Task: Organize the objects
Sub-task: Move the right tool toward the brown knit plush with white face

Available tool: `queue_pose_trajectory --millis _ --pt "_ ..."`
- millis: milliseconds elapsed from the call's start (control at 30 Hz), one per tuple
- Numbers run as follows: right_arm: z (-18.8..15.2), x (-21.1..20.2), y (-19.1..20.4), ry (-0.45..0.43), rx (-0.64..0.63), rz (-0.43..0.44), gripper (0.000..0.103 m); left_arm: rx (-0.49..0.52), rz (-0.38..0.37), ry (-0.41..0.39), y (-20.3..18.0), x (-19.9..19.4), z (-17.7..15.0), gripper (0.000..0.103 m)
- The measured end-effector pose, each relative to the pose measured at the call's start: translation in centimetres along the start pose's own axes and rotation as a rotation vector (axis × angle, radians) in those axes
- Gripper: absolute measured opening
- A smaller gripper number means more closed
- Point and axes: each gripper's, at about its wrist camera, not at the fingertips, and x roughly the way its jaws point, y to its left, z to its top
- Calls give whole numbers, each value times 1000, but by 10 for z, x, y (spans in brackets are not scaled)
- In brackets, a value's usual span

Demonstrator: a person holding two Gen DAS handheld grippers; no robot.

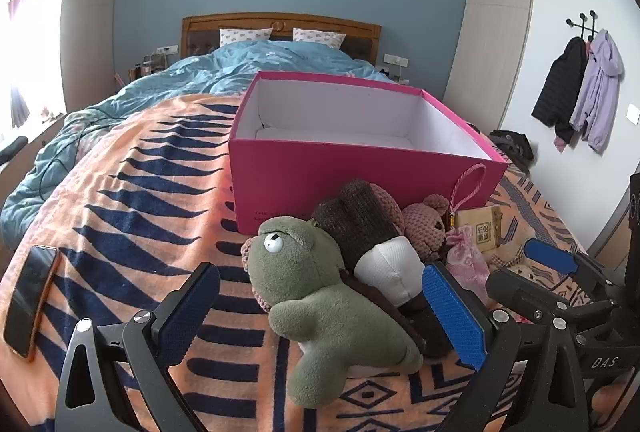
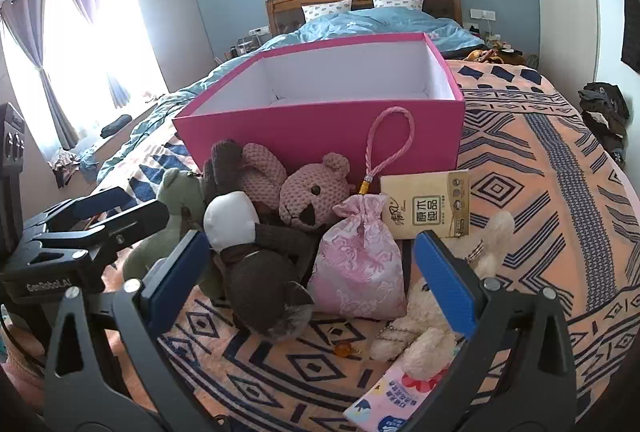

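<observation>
Open pink box [image 1: 360,188] upright on the bedspread, empty (white inside), green plush [image 1: 320,304], brown doll [image 2: 256,264], pink sachet [image 2: 358,264] heaped just before it

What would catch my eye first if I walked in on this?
Probably the bright pink box, open and empty, sitting on the orange patterned blanket that covers the bed. Soft toys huddle against its near side, with a green plush nearest the left gripper and a pink satin pouch between the right gripper's open fingers.
</observation>
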Motion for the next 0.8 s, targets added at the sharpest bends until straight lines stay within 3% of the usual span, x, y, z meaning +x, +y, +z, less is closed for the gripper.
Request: queue_pose_trajectory --millis 800 --pt "-4 6 2 23 8 38 103 0 1 3 -4 0 -1 103"
